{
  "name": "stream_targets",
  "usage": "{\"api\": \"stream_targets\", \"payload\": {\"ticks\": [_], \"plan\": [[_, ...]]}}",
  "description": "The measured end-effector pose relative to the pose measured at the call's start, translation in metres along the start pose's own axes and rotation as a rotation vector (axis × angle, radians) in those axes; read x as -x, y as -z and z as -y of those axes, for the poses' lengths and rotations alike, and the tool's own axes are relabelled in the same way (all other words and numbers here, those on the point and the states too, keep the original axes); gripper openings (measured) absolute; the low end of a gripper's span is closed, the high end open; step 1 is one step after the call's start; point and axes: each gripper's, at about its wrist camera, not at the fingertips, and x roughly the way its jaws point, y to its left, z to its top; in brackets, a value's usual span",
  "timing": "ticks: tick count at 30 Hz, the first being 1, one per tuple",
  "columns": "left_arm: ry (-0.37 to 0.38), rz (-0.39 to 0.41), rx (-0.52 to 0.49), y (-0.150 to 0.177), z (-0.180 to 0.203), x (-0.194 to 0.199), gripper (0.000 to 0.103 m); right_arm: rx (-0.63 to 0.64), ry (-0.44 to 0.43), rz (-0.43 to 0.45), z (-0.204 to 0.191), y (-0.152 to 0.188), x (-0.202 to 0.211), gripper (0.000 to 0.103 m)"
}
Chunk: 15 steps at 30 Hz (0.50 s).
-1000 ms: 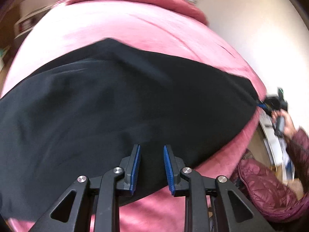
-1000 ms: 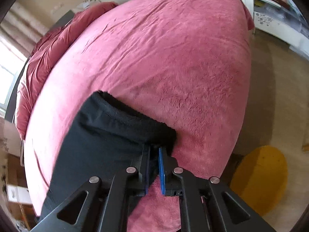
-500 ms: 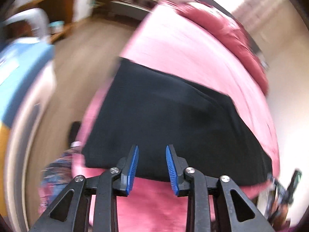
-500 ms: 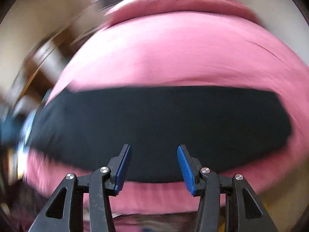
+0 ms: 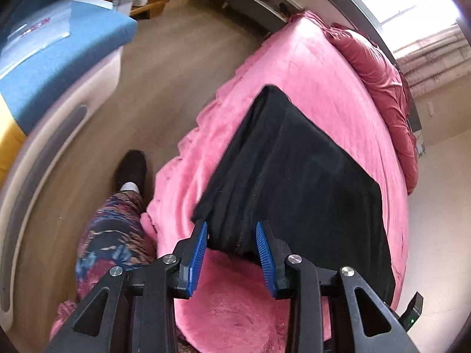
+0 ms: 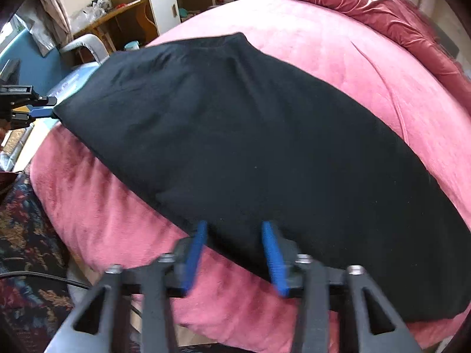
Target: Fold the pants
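Observation:
Black pants (image 5: 300,176) lie folded lengthwise and flat on the pink bed (image 5: 309,67). In the left wrist view my left gripper (image 5: 231,232) is open, its blue fingers straddling the near left corner of the pants. In the right wrist view my right gripper (image 6: 235,232) is open at the long near edge of the pants (image 6: 235,135), fingers either side of the hem. The left gripper also shows in the right wrist view (image 6: 44,108), at the far left corner of the pants.
Bunched dark pink bedding (image 6: 397,23) lies along the head of the bed. A blue-topped cot (image 5: 53,47) stands across the wooden floor. The person's patterned leg and black shoe (image 5: 132,167) are beside the bed edge. A desk and white cabinet (image 6: 162,0) stand behind.
The right gripper let go of the pants' end, opened, and moved to the long near edge. The left gripper swung left to the left corner and stayed open.

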Motion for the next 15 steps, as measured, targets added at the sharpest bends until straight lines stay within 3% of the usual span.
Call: {"api": "stream_targets", "payload": {"ticks": [3,5,10,12,15], "plan": [[-0.019,0.013,-0.042,0.004,0.007,-0.005,0.019,-0.008,-0.004,-0.002,0.001,-0.004,-0.010,0.018],[-0.020,0.043,-0.089,0.003,0.016,-0.002,0.014,-0.012,-0.015,0.002,0.003,-0.005,-0.013,0.011],[0.034,0.203,-0.258,-0.005,0.048,0.035,0.012,-0.045,-0.073,0.032,0.010,-0.002,-0.006,0.008],[-0.004,0.227,-0.315,-0.007,0.055,0.040,0.012,-0.055,-0.097,0.037,0.010,0.000,-0.002,0.007],[-0.106,0.182,-0.368,-0.008,0.050,0.017,0.012,-0.019,-0.102,0.003,0.002,0.003,-0.010,0.001]]}}
